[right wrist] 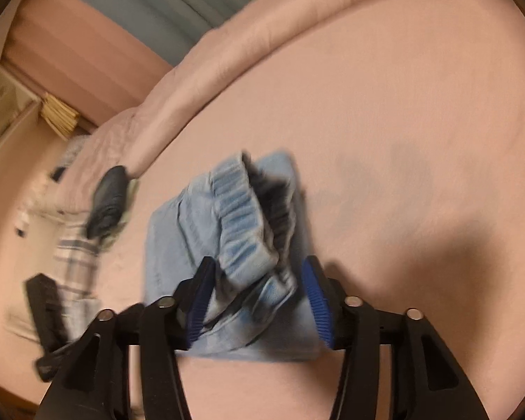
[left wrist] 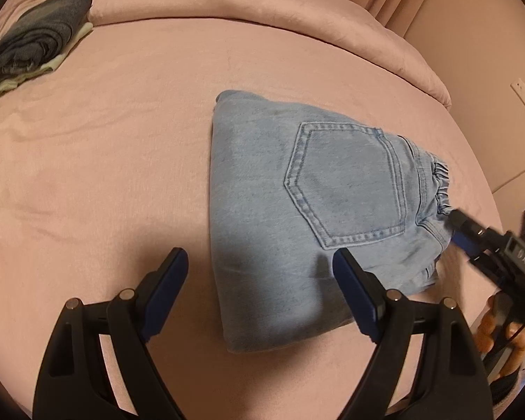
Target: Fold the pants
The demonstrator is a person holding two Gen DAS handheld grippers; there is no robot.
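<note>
Left wrist view is showing a dark folded pile [left wrist: 35,40] lying far left on the pink bed [left wrist: 105,161]. The left gripper [left wrist: 259,262] is hovering wide open and empty, the folded jeans [left wrist: 297,203] lying under its right finger. Further right, the right gripper [left wrist: 453,225] is reaching the elastic waistband [left wrist: 441,182]. Right wrist view, blurred, is showing the waistband bunched between half-open jaws, the pads apparently not pressing it.

Bare sheet [left wrist: 87,182] left (perhaps beyond) jeans [left wrist: 280,210]
</note>
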